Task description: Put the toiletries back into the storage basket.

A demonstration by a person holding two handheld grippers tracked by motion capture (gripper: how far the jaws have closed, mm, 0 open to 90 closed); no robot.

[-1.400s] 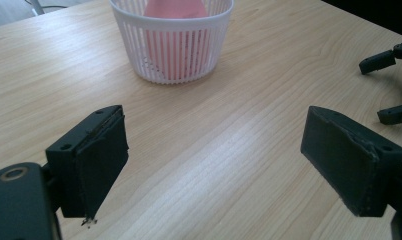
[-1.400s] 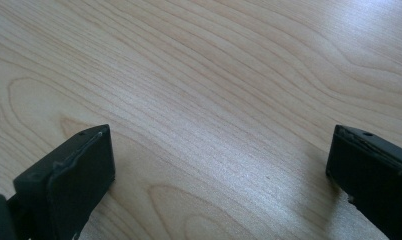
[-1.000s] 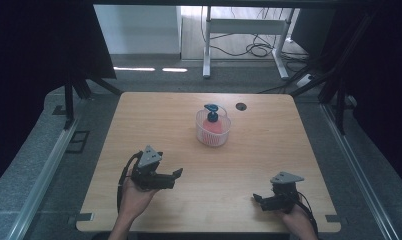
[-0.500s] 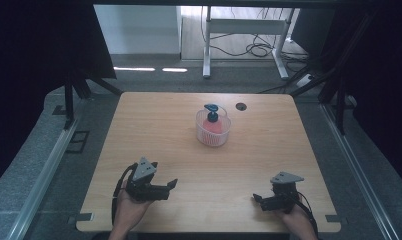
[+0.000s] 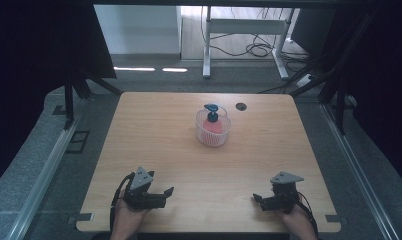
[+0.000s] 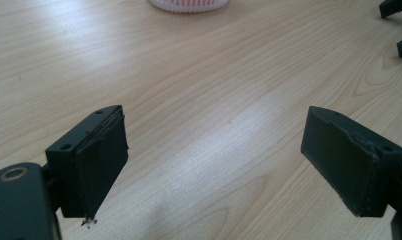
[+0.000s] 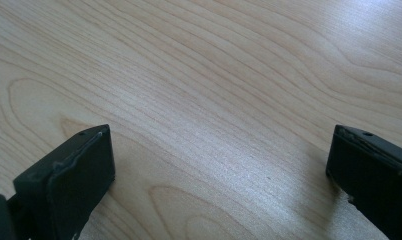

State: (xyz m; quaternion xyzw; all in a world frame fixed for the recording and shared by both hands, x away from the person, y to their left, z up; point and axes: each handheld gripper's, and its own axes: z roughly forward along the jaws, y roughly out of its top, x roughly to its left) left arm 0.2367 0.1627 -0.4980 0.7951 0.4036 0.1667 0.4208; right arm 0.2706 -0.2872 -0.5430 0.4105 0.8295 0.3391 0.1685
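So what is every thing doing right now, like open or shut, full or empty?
Left gripper: open, jaws wide apart, holding nothing, low over the table.
Right gripper: open, jaws wide apart, holding nothing.
Pink basket: upright on the table, something red inside.
Teal bottle: standing upright in the basket, top sticking out.
Wooden table: bare around both grippers.

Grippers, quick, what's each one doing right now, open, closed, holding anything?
Left gripper: open, holding nothing, jaws wide over the bare table.
Right gripper: open, holding nothing, low over the table.
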